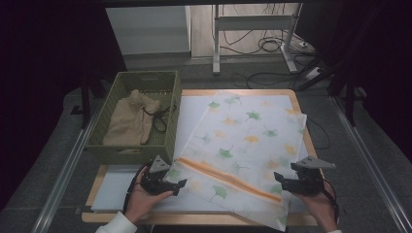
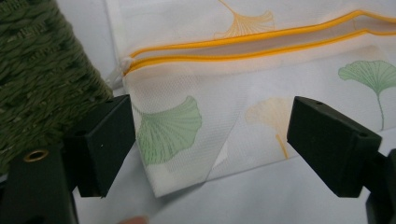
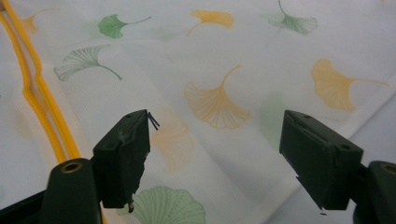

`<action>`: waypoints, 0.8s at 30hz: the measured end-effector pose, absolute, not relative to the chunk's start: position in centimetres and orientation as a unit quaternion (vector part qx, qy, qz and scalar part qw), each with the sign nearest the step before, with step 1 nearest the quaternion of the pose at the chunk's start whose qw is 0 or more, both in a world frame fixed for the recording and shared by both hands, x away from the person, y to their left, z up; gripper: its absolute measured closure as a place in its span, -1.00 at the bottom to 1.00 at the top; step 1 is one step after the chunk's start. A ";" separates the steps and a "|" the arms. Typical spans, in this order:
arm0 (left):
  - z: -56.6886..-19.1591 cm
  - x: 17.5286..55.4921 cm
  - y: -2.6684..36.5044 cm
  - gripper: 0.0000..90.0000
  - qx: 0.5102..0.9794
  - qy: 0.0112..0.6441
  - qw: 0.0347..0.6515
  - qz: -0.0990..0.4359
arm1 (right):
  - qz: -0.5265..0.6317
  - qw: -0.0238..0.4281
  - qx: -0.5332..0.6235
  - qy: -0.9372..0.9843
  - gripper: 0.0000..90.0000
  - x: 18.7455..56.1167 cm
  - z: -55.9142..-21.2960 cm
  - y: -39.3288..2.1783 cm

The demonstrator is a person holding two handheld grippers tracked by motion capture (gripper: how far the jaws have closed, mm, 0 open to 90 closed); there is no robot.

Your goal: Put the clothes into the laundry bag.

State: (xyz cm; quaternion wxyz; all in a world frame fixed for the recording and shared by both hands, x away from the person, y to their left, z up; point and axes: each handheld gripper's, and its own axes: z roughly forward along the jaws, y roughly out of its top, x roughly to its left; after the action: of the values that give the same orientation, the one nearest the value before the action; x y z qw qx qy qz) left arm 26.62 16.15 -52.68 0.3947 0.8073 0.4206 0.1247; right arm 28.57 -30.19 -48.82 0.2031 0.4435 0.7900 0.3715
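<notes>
A white mesh bag point(image 1: 243, 141) printed with green and orange ginkgo leaves lies flat on the table, its orange zipper point(image 1: 228, 179) running along the near side. In the left gripper view the zipper point(image 2: 261, 39) stands partly open, and the bag's near corner point(image 2: 177, 154) lies between the jaws. My left gripper point(image 1: 176, 184) is open at the bag's left corner. My right gripper point(image 1: 282, 183) is open at the bag's right edge, its jaws wide over the fabric point(image 3: 215, 121) without pressing on it.
A green woven basket point(image 1: 170, 141) at the back left holds a tan cloth pouch point(image 1: 131, 119) with a dark cord. A white mat point(image 1: 116, 187) covers the wooden table. A desk frame and cables stand on the floor beyond.
</notes>
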 end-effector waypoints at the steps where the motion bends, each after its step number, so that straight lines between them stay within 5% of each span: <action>1: -52.7 26.6 16.3 -0.66 0.806 0.423 0.396 0.123 | 0.371 0.200 0.441 0.792 -0.42 28.9 -48.4 -29.9; 24: -52.8 26.6 16.7 -0.66 0.803 0.429 0.393 0.129 | 0.346 0.164 0.412 0.827 -0.31 31.4 -46.7 -26.3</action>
State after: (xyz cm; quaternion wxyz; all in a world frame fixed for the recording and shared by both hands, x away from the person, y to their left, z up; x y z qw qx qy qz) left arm 26.61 16.69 -52.81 0.3934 0.8031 0.4286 0.1286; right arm 31.37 -26.32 -46.67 0.1639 0.4124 0.8266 0.3461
